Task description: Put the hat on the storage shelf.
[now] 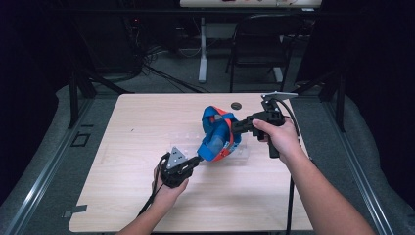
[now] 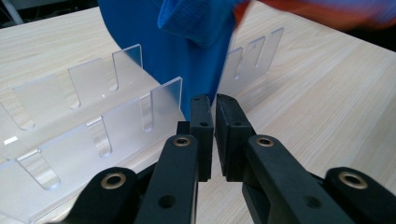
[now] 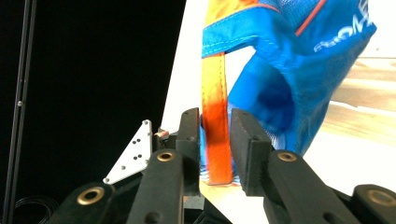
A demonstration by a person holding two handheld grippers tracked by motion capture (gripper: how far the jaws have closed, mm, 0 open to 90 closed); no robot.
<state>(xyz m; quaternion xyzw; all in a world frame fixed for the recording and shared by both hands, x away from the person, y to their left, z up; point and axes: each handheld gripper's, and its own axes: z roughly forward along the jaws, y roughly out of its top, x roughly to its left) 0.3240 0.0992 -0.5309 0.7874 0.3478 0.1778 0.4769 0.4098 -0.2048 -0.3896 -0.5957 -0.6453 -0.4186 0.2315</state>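
Gripping blue bag (image 1: 219, 134): left gripper (image 2: 214, 114) clenched on fabric; right gripper (image 3: 215, 135) grasping orange strap (image 3: 215, 112).

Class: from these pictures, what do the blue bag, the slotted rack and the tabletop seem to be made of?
Blue bag: likely synthetic woven fabric, with mesh panel, stitched seams and orange strap.
Slotted rack: clear acrylic-looking plastic, see-through with frosted edges.
Tabletop: pale wood-grain surface, possibly laminate, matte.

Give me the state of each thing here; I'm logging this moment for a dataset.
Blue bag: lifted over the rack, held by both grippers.
Orange strap: between the right gripper's jaws.
Left gripper: shut on the bag's blue fabric.
Clear acrylic rack: flat on the table.
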